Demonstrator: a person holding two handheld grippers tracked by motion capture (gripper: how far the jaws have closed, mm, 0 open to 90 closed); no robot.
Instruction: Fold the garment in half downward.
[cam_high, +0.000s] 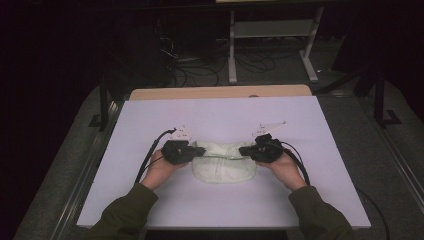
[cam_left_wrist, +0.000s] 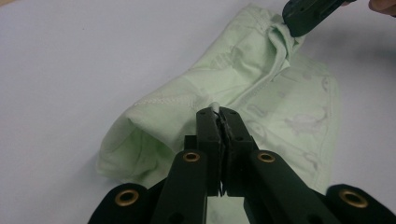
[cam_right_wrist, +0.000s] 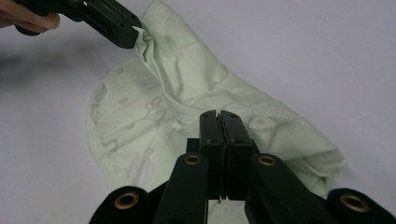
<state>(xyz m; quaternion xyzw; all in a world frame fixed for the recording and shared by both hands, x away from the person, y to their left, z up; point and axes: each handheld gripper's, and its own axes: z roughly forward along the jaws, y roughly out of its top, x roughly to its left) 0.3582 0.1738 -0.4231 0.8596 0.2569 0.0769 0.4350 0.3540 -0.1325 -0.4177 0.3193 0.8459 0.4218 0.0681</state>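
The person is working on a small pale green garment (cam_high: 224, 162) lying in the middle of the white counter (cam_high: 150, 120), seemingly midway through folding it. The left gripper (cam_high: 199, 150) is pinching one end of the top edge, its fingers (cam_left_wrist: 208, 128) closed tight on a bit of fabric; the right gripper (cam_high: 245, 150) is doing the same at the opposite end, fingers (cam_right_wrist: 232, 128) fully clamped. Next, I'd guess, both hands need to carry that edge together, keeping it level.
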